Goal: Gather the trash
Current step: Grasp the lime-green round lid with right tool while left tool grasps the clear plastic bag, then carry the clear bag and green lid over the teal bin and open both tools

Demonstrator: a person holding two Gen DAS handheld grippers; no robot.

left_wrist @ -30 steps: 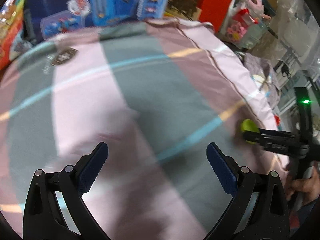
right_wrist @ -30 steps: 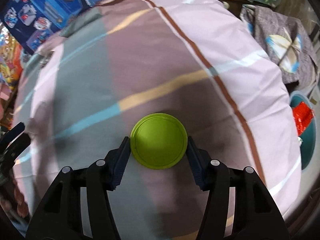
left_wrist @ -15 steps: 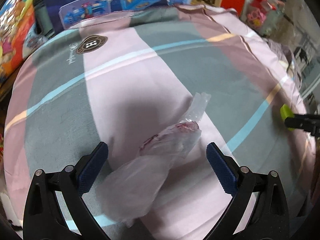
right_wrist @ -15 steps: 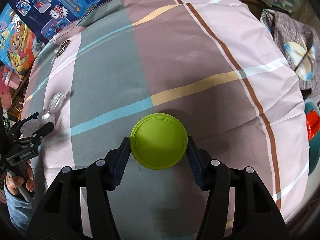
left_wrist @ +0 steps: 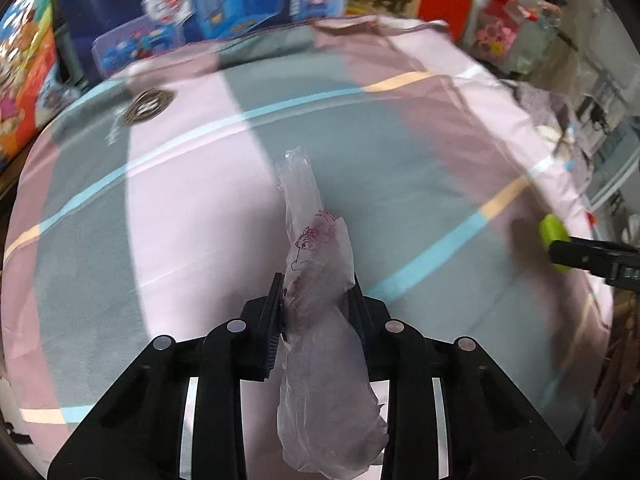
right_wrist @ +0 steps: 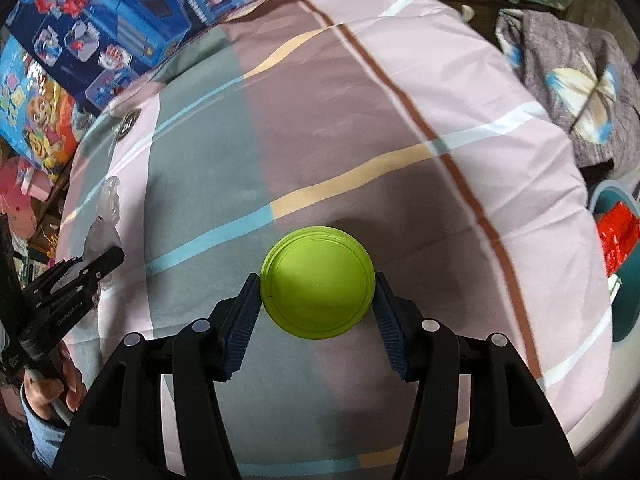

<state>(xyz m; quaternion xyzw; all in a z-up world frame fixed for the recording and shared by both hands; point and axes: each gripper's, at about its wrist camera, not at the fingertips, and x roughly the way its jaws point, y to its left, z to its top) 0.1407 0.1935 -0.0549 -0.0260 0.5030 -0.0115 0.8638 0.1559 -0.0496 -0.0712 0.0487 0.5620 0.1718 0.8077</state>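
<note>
The left tool (left_wrist: 316, 304) sits at the lower middle of the left wrist view, its jaws closing with a clear plastic bag (left_wrist: 320, 280) between them; both blue pads (left_wrist: 272, 320) already lie against the bag's sides. The bag is crumpled and see-through, with a small red print on it. One end sticks up past the fingertips toward the middle of the frame, and the other bunches down between the black arms of the tool at the bottom edge. Under it lies a bed cover (left_wrist: 200, 200) in blocks of pink, grey-green and mauve, crossed by thin light-blue and yellow stripes.

In the right wrist view the right tool (right_wrist: 318, 300) holds a round lime-green lid (right_wrist: 318, 282) at the lower middle of the frame, one pad pressed to each side of its rim, flat face toward the camera, above the bed cover.

At the lower left of that view the left tool appears again, gripped by a hand (right_wrist: 48, 384) with a blue sleeve below it. Blue toy boxes (right_wrist: 112, 12) are stacked at the upper left beyond the bed. A grey patterned cloth (right_wrist: 576, 92) lies at the upper right, and a teal bin (right_wrist: 624, 300) with red wrapping in it stands at the right edge.
</note>
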